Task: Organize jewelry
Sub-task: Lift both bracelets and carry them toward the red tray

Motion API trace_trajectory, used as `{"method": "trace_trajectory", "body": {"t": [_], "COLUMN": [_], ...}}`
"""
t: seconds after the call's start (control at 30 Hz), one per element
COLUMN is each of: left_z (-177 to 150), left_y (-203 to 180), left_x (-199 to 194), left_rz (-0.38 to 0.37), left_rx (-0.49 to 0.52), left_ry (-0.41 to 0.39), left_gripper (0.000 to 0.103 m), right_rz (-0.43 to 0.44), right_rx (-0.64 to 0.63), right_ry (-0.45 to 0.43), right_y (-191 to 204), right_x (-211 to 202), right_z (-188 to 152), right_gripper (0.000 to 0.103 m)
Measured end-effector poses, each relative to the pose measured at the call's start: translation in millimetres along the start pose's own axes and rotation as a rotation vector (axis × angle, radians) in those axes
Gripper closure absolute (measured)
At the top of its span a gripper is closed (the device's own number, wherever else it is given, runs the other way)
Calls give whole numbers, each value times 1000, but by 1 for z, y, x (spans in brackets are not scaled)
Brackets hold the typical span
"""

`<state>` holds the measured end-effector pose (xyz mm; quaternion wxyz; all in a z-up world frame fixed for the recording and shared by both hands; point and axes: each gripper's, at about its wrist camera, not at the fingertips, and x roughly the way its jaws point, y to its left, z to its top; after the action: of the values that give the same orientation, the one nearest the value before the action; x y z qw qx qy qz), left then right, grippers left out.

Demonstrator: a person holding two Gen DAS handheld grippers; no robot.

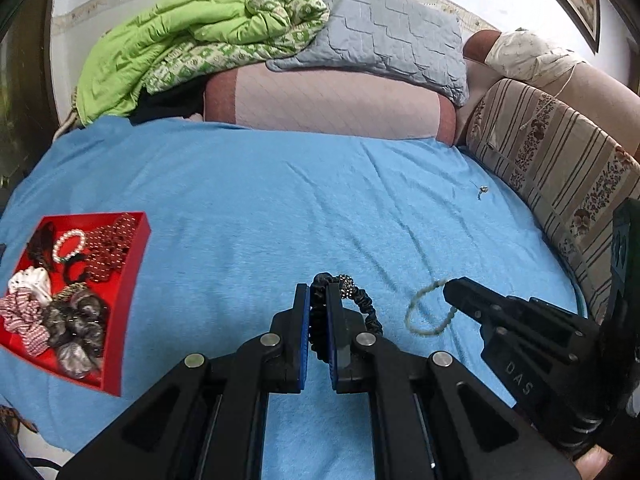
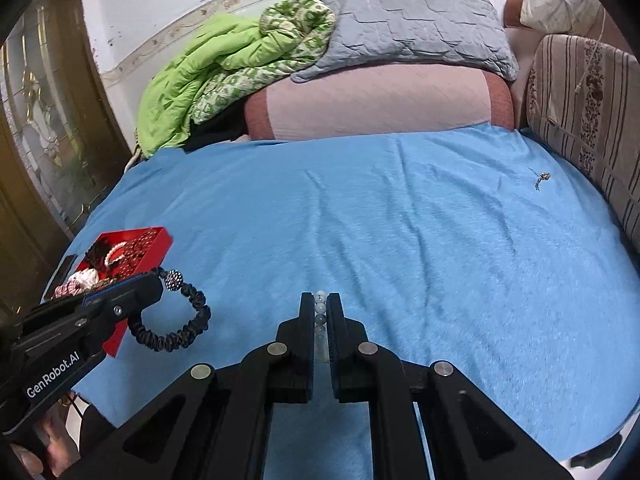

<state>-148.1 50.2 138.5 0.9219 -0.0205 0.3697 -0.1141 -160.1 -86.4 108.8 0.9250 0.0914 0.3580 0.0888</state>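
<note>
Both tongs are loaded and carried above the blue bed cover (image 1: 280, 184): the left tongs (image 1: 319, 300) are clenched on a black hair band (image 1: 362, 308) with a sparkly bead, its loop dangling to the right of the jaws, and the right tongs (image 2: 320, 308) are clenched on a pale bead bracelet (image 1: 424, 312), which hangs free in a ring below them. The red tray (image 1: 132, 280) sits at the left of the bed, already holding scrunchies and a white pearl bracelet (image 1: 70, 244). The step in hand looks like carrying both pieces to that tray. To do it well, keep both grips firm until each loop hangs over the tray's inside, clear its near wall, lower before letting go, and release one at a time so the loops do not tangle. A small trinket (image 2: 542, 179) lies far off near the striped cushion (image 2: 592, 112), seemingly left for later.
</note>
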Motion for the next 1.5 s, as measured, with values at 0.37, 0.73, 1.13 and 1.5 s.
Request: {"method": "trace_trajectory", "body": {"t": [0.37, 0.73, 1.13, 1.5], "left_z": [-5, -10, -13, -14], "left_y": [8, 22, 37, 57], "left_x": [-24, -31, -46, -58], "left_rz": [42, 73, 129, 156], "left_rx": [5, -19, -9, -33], "left_ry": [-47, -53, -81, -97], "left_gripper": [96, 96, 96, 96], "right_rz": [-10, -43, -67, -52], "right_rx": [-19, -85, -159, -216], "right_ry": [-6, -7, -31, -25], "right_y": [18, 40, 67, 92], "right_x": [-17, -25, -33, -32], "right_z": [-8, -13, -13, -15], "right_gripper": [96, 96, 96, 96]}}
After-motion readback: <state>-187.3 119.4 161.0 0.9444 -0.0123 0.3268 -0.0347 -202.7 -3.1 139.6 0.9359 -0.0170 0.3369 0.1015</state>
